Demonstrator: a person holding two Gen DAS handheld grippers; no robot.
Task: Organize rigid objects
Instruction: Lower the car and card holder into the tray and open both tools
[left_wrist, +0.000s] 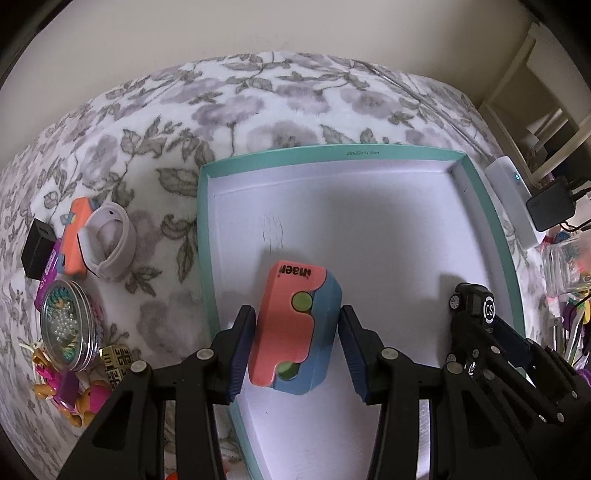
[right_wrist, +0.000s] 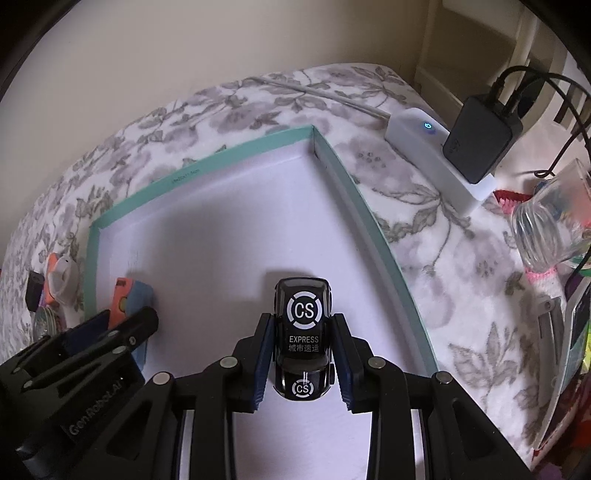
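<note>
- Left tool (left_wrist: 297, 328) is clamped on the pink-and-blue plastic block (left_wrist: 295, 326), inside the shallow teal-rimmed cardboard tray (left_wrist: 332, 153), near its left wall.
- Right tool (right_wrist: 303, 363) is clamped on the glossy black toy car (right_wrist: 303, 332), near the tray's right wall, on the floral-blanketed bed (left_wrist: 258, 92).

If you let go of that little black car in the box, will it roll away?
Probably a bit: the black toy car has wheels and the box floor looks smooth. It seems hard and glossy, so perhaps slippery. The right gripper pinches its sides.
</note>
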